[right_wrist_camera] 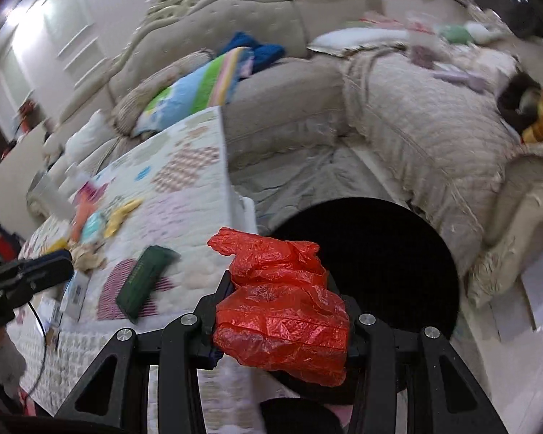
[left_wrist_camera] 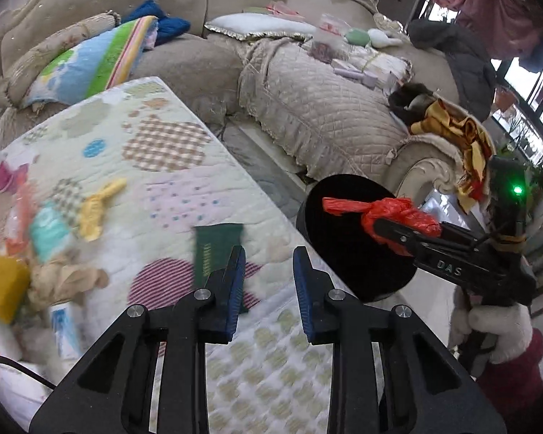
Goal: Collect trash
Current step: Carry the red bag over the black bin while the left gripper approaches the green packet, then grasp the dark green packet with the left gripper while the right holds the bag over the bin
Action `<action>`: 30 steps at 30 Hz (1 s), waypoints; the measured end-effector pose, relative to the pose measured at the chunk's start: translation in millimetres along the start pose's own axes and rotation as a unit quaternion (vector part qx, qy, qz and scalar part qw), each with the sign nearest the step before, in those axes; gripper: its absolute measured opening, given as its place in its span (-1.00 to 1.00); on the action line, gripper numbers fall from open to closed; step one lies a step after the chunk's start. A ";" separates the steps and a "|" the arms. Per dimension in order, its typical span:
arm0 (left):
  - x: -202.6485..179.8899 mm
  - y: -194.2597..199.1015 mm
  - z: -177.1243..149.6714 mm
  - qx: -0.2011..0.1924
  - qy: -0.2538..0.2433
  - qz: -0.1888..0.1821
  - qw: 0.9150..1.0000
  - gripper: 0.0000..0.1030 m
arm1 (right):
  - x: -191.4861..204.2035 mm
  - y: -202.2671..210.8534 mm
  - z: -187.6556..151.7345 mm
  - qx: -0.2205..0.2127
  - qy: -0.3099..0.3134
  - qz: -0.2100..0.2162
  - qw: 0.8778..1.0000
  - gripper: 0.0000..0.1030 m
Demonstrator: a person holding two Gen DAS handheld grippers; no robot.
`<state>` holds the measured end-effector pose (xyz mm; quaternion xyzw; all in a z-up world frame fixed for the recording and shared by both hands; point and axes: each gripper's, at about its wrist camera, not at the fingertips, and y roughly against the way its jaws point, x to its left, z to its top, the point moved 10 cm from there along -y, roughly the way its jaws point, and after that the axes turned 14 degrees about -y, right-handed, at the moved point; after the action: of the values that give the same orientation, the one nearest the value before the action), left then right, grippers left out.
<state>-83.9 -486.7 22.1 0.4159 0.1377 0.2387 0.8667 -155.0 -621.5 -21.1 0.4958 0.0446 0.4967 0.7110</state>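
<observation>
**Inspector:** The right gripper (right_wrist_camera: 282,311) is clamping a crumpled red plastic bag (right_wrist_camera: 282,311) and is hanging over the mouth of the black bin (right_wrist_camera: 398,253), which is standing on the floor just beside the table's right edge.

**Assistant:** And the left gripper (left_wrist_camera: 268,278)?

**Inspector:** Its fingers are standing slightly apart, holding nothing, above the quilted table cover (left_wrist_camera: 170,195). A green packet (left_wrist_camera: 217,253) is lying near that right edge; more litter is sitting toward the left edge.

**Assistant:** What is the advice on the drop?

**Inspector:** In my judgement, the bag should be centred over the opening before the jaws part, since loose plastic may be clinging to the pads.
</observation>
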 end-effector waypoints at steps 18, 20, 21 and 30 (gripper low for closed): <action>42.9 -52.4 -42.0 0.060 0.064 0.035 0.996 0.16 | -8.8 -18.1 -14.6 0.023 -0.009 0.013 1.000 -0.17; 41.5 -65.3 -45.0 0.080 0.051 0.052 0.994 0.16 | -10.3 -16.6 -13.6 0.021 -0.009 0.011 1.000 -0.17; 41.7 -69.3 -46.3 0.085 0.050 0.059 0.993 0.16 | -12.6 -15.3 -12.4 0.019 -0.011 0.010 1.000 -0.17; 35.0 -61.5 -36.8 0.069 0.066 0.031 0.995 -0.27 | -38.3 -6.1 -0.6 0.000 -0.042 -0.008 0.999 -0.16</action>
<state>-51.8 -477.3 -50.3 0.4622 0.1977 0.2824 0.8170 -170.6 -650.0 -42.3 0.5157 0.0187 0.4697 0.7163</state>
